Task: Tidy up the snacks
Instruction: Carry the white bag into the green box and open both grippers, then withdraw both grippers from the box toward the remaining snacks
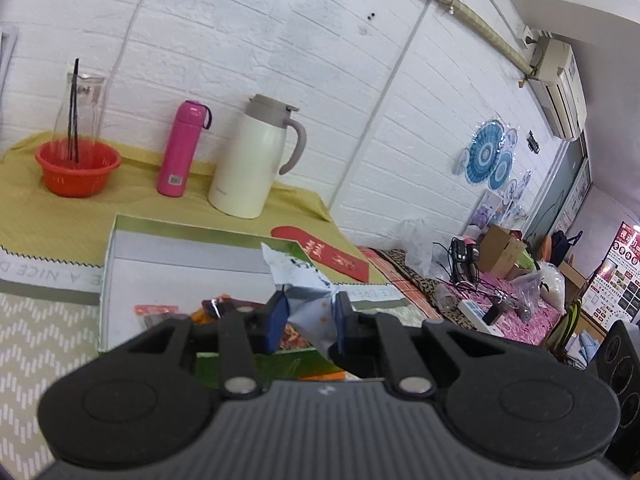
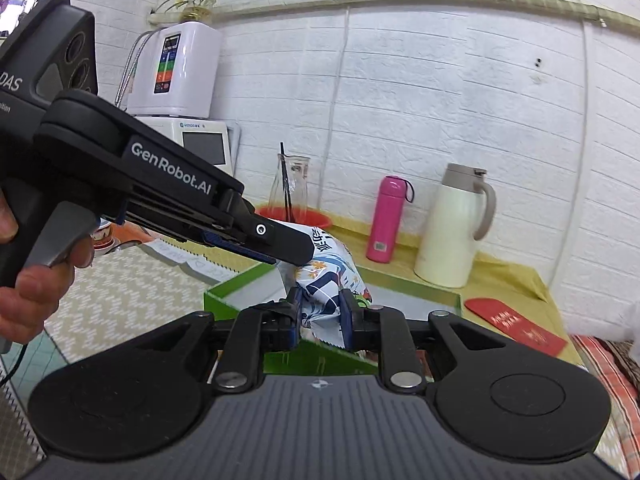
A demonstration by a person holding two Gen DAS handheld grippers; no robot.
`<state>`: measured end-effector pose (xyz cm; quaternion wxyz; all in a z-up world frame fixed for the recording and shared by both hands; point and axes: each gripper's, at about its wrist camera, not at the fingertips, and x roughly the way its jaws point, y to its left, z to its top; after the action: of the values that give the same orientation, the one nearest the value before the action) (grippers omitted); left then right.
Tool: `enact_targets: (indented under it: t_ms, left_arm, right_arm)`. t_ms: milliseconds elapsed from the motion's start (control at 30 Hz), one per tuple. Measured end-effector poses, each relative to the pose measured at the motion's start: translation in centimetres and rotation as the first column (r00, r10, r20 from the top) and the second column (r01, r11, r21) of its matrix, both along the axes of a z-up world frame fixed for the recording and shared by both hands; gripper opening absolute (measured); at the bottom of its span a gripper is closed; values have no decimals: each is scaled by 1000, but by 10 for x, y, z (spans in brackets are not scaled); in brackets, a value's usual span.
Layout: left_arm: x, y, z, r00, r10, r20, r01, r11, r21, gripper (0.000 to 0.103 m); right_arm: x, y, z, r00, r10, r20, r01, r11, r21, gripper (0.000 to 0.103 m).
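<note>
A crumpled white-and-blue printed snack bag [image 1: 298, 270] hangs above an open green box with a white inside [image 1: 192, 230]. Both grippers hold it. My left gripper [image 1: 309, 318] is shut on the bag, its blue pads pressing the pale wrapper from both sides. In the right wrist view the left gripper [image 2: 292, 254] comes in from the left, held by a person's hand [image 2: 32, 288], and pinches the top of the bag [image 2: 328, 276]. My right gripper [image 2: 322, 312] is shut on the bag's lower part. Other snack packets [image 1: 160, 314] lie in the box.
On the yellow-green cloth behind the box [image 2: 416, 285] stand an orange basket [image 1: 78, 168] with a glass carafe, a pink flask [image 1: 180, 148] and a cream jug [image 1: 256, 160]. A red envelope [image 1: 328, 254] lies to the right. A white dispenser [image 2: 176, 68] stands at the back left.
</note>
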<state>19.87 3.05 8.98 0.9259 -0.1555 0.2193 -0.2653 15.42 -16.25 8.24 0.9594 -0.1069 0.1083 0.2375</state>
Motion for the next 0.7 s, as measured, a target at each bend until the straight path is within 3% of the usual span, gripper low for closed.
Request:
enact_targets:
  t_ms: [433, 467, 500, 567, 600, 700]
  left_arm:
    - [73, 40, -34, 994, 62, -93, -63, 998, -17, 9]
    - [76, 41, -36, 993, 68, -100, -70, 997, -13, 14]
    - [78, 42, -39, 990, 89, -109, -90, 996, -3, 49]
    - [76, 45, -43, 979, 173, -108, -173, 985, 18, 89]
    - [72, 46, -44, 975, 209, -72, -207, 978, 38, 89]
    - [68, 40, -42, 961, 274, -24, -268, 952, 149, 89]
  right_arm:
    - [69, 35, -23, 995, 48, -88, -49, 999, -7, 36]
    - [74, 36, -25, 993, 55, -101, -55, 998, -1, 37]
    - [77, 37, -26, 992, 66, -111, -66, 998, 5, 46]
    - [79, 38, -29, 989, 80, -128, -80, 997, 1, 79]
    - [77, 38, -30, 990, 72, -118, -73, 997, -3, 103]
    - [69, 38, -34, 997, 56, -58, -57, 998, -24, 103]
